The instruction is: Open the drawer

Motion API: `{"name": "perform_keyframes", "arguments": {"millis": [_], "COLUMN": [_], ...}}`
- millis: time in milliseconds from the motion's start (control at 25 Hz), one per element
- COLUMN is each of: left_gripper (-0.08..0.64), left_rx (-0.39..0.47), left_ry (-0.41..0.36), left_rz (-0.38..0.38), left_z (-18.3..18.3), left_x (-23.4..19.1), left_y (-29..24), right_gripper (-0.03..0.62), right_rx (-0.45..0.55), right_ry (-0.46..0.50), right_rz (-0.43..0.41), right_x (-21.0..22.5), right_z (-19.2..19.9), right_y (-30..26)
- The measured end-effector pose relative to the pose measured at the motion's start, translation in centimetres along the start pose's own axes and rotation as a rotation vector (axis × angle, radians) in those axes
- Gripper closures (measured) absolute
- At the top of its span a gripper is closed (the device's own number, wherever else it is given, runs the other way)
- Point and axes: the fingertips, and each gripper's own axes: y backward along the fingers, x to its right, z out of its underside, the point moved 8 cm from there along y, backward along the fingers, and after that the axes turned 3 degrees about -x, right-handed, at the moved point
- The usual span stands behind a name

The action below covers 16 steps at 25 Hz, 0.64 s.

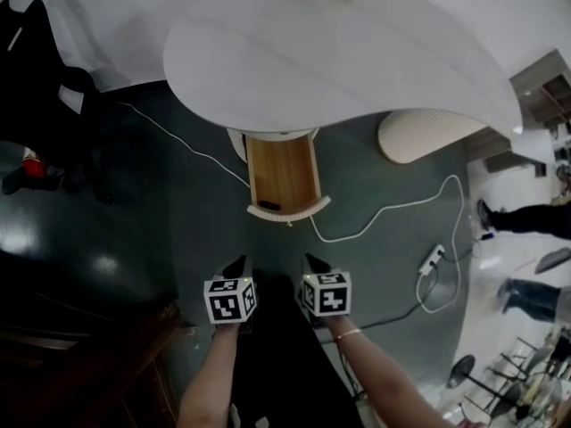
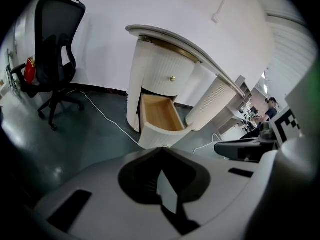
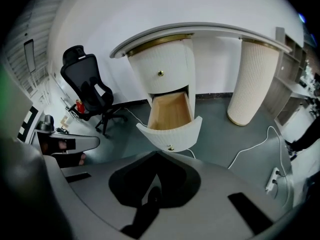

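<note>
The drawer (image 1: 284,169) stands pulled out from under the desk's (image 1: 357,52) near edge. Its wooden inside is bare but for a small dark thing (image 1: 268,205) against the front wall. The left gripper (image 1: 235,264) and right gripper (image 1: 312,262) hang side by side over the floor (image 1: 178,203), well apart from the drawer and pointing at it. Each has its jaws together, holding nothing.

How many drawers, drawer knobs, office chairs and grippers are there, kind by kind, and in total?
Drawers: 2 (open drawer, closed drawer)
Knobs: 2 (upper knob, lower knob)
Office chair: 1
Grippers: 2 (left gripper, right gripper)
Total: 7
</note>
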Motion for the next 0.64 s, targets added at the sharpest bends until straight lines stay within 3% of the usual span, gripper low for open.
{"name": "perform_keyframes", "arguments": {"millis": [640], "left_gripper": [0.557], "left_rx": [-0.005], "left_ry": [-0.028], "left_rz": [-0.018], "left_z": [-1.1], "left_x": [1.6], "left_y": [3.0], "right_gripper": [0.589], "right_rx": [0.025], "right_ry": [0.018], "right_rz": [-0.018], "right_x": [-0.3], "right_z": [-0.6], "right_y": [3.6]}}
